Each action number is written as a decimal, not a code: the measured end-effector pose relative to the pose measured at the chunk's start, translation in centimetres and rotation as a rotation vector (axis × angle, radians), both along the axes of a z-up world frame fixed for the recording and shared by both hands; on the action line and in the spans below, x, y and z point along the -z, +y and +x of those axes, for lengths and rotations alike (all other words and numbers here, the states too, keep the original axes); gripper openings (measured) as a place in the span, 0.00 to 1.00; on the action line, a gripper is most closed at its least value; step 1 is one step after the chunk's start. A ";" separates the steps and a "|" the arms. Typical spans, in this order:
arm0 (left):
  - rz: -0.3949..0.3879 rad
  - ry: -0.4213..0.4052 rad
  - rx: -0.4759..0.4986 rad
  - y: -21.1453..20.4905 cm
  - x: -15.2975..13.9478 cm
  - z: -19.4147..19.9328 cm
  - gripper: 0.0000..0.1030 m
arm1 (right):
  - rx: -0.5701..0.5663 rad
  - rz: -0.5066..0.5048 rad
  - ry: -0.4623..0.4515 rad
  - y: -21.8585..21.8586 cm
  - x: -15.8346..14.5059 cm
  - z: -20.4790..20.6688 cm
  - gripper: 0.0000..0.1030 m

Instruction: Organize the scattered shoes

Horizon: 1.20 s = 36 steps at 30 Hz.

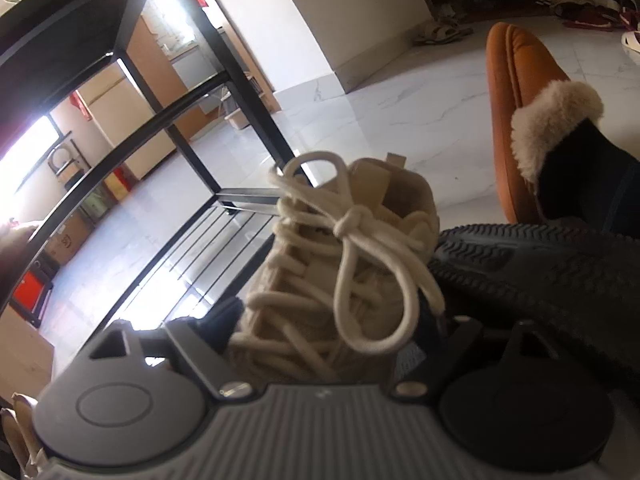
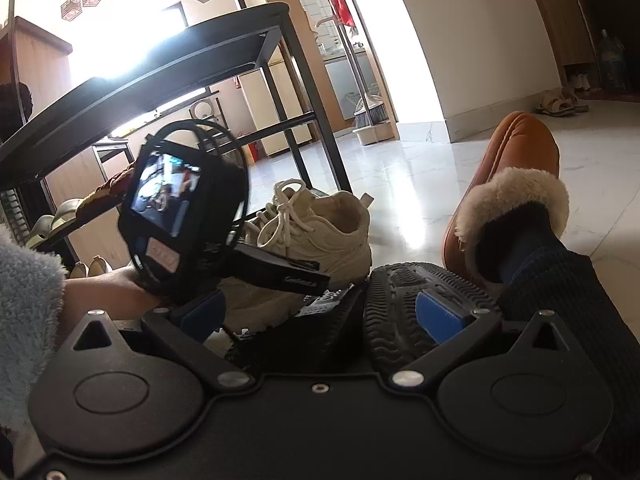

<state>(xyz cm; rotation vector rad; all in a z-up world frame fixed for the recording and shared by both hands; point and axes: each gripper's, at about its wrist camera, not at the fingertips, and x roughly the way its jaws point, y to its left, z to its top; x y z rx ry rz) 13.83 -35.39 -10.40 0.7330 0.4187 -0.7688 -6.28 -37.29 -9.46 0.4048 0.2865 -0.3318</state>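
Observation:
A cream lace-up sneaker (image 1: 340, 272) fills the left wrist view. My left gripper (image 1: 324, 332) is shut on its front part, with the laces hanging over the jaws; it also shows in the right wrist view (image 2: 320, 236), held beside the black shoe rack (image 2: 160, 60). A dark shoe with a ribbed black sole (image 2: 396, 312) lies sole-up between my right gripper's (image 2: 320, 316) fingers; the blue pad (image 2: 440, 316) presses on the sole. The same sole shows at the right of the left wrist view (image 1: 540, 264).
The rack's bottom wire shelf (image 1: 208, 248) sits just beyond the sneaker. Sandals (image 2: 60, 216) rest on a rack shelf at left. The person's foot in an orange fur-lined slipper (image 2: 516, 184) stands on the white marble floor (image 2: 400, 168). More shoes (image 1: 444, 32) lie by the far wall.

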 end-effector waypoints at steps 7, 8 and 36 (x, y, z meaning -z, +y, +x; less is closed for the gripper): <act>-0.046 0.066 -0.052 1.1 -1.3 0.2 0.71 | 0.003 -0.002 -0.002 0.0 0.0 0.1 1.00; -0.064 0.081 -0.066 1.3 -1.5 0.2 0.71 | 0.004 -0.001 -0.001 0.0 0.0 0.1 1.00; -0.332 0.022 -0.627 20.3 -4.6 -8.0 0.71 | -0.018 -0.076 0.030 1.9 0.4 0.9 1.00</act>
